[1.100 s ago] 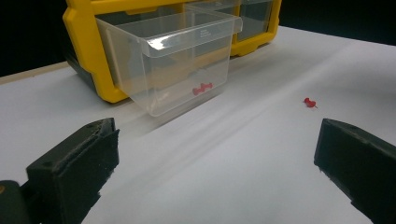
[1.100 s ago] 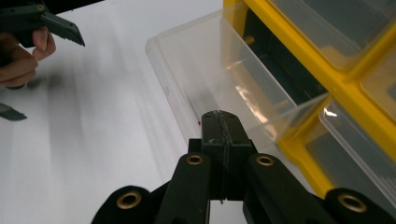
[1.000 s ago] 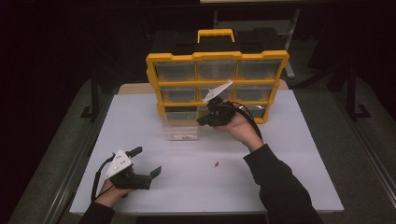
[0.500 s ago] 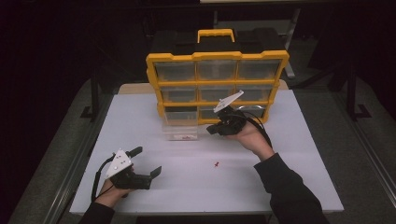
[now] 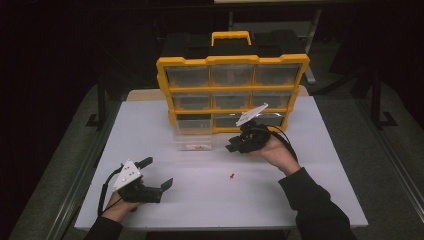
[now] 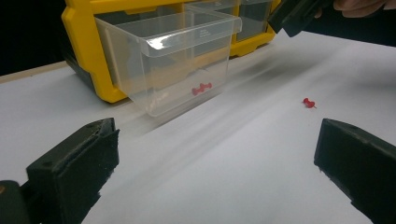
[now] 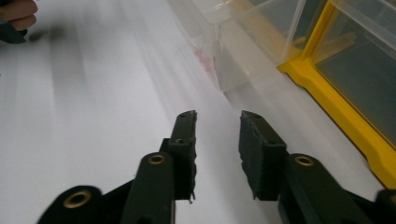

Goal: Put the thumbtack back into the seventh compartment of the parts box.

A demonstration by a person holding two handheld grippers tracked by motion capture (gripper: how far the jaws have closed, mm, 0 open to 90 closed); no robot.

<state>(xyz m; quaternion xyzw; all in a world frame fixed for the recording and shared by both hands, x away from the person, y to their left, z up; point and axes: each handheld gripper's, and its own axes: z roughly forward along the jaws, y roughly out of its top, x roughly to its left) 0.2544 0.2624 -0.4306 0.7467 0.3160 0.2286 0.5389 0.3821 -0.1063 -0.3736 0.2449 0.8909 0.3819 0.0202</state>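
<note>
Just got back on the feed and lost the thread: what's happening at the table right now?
A person is sorting red pushpins into a clear drawer pulled from the yellow organizer. Red pushpins already lie inside it; another pushpin lies loose on the white table. The right gripper, jaws just opening with nothing between them, hovers near the organizer. The left gripper waits open at the near edge.
</note>
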